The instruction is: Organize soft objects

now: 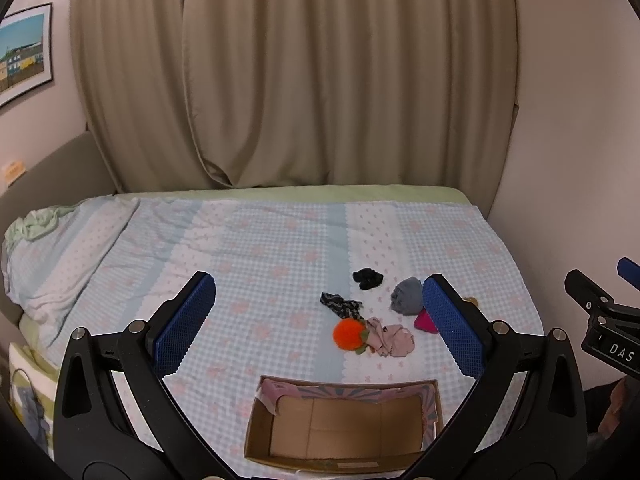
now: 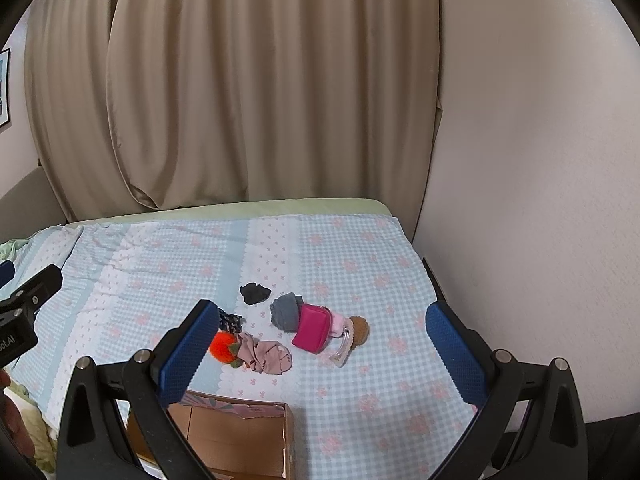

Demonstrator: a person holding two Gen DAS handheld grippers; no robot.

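Soft things lie in a cluster on the bed: an orange plush fruit, a pink cloth, a dark patterned cloth, a black sock, a grey cloth, a magenta pouch and a brown plush piece. An open cardboard box sits nearer, holding nothing I can see. My left gripper is open above the bed, before the cluster. My right gripper is open and empty.
The checked blue and pink bedspread covers the bed. Beige curtains hang behind it. A wall runs along the right edge. A pillow lies at the left. A clear plastic piece lies under the pouch.
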